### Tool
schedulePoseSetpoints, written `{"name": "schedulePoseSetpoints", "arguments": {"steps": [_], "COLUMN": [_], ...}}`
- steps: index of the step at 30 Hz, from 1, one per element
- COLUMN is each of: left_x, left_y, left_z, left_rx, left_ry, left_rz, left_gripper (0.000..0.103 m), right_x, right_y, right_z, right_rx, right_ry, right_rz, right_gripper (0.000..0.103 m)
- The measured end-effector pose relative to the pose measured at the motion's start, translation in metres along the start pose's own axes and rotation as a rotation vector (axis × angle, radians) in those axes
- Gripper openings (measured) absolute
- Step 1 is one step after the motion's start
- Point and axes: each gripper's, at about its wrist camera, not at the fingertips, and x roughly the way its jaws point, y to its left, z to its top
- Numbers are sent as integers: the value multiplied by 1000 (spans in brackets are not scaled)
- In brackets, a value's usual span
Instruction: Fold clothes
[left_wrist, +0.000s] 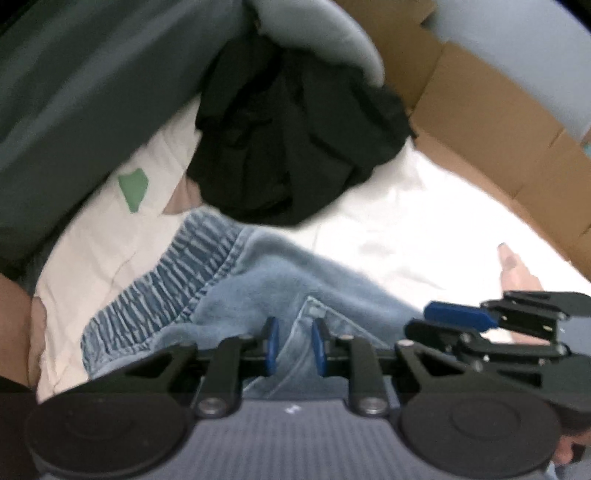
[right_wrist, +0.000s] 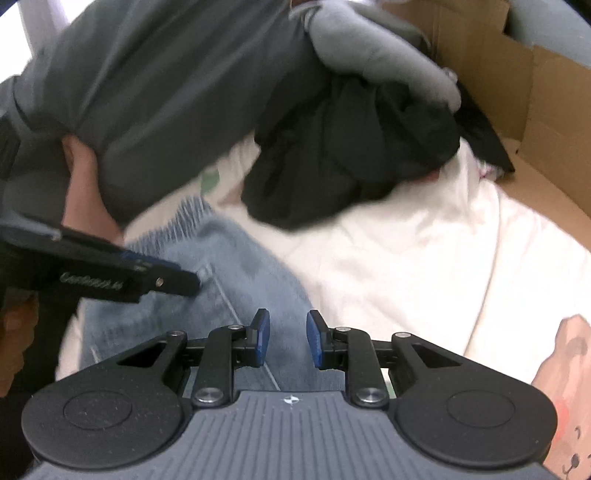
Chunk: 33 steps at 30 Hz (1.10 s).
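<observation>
**Denim garment gripped at two spots on the white sheet**

Denim garment (left_wrist: 258, 280), light blue with a gathered elastic waistband (left_wrist: 159, 291), lies spread on a white sheet (left_wrist: 388, 221) and reaches up under both tools. The left gripper (left_wrist: 295, 347) has its blue pads (left_wrist: 271, 345) set narrowly apart, and a raised fold of the denim with a stitched seam runs up between them; the cloth looks pinched there, though the blur makes the contact hard to judge. The right gripper (right_wrist: 288, 339) has its jaws a little apart too, with the denim and a pale seam line passing through the gap, but I cannot tell whether its pads are pressing on the fabric or only straddling it.

Seen from the right wrist, the left tool comes in from the left side, its tip resting on the denim near a seam. A hand (right_wrist: 85, 181) shows behind that tool.

Beyond the denim sits a crumpled black garment (left_wrist: 295, 147), touching the waistband's far edge. A dark grey-green cloth (left_wrist: 92, 92) fills the upper left, and a light grey piece (right_wrist: 376, 55) lies over the black heap. Brown cardboard (left_wrist: 498, 122) walls the far right side. A small green patch (left_wrist: 133, 190) marks the sheet near the waistband.
</observation>
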Motion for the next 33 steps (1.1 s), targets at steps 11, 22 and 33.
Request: {"name": "schedulePoseSetpoints", "arguments": {"steps": [11,22,33], "left_x": [32,-61,-30], "left_y": [18,40,57], "left_z": [-6,-5,-31], "left_rx": [-72,-30,-23], "left_ry": [18,-32,32], "left_rz": [-17,24,167], "left_gripper": [9,9,11], "right_x": [45,-17,-144], "right_y": [3,-1,-65], "right_z": [-12,-4,-35], "right_rx": [5,66,161], "right_ry": [47,-50,-158], "right_rz": [-44,4,-35], "right_gripper": [29,29,31]}}
